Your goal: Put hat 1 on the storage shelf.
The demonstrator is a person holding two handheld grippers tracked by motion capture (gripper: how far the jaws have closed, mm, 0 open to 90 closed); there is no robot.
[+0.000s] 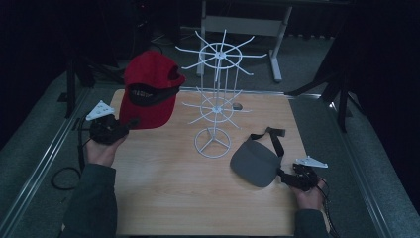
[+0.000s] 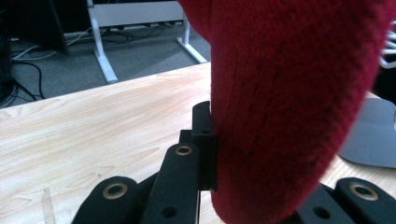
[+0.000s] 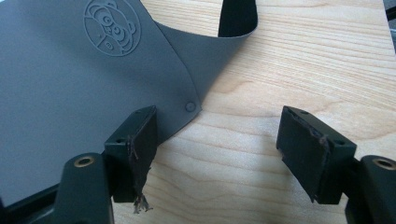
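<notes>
A red cap (image 1: 148,89) hangs in the air over the table's left rear, its black underside and strap facing out. My left gripper (image 1: 128,124) is shut on the cap's lower edge; in the left gripper view the red fabric (image 2: 285,107) fills the space between the jaws. A grey visor-like cap (image 1: 253,162) with a black strap lies flat at the front right. My right gripper (image 1: 286,176) stands open at its near edge; in the right gripper view the grey cap (image 3: 70,79) shows an embossed bear logo, one jaw beside its corner, bare wood between the jaws.
A white wire display stand (image 1: 217,99) with two tiers of radial arms rises from a ring base at mid table. A small dark object (image 1: 237,105) lies behind it. The wooden tabletop (image 1: 163,193) has free room in front. Desk legs stand on the floor beyond.
</notes>
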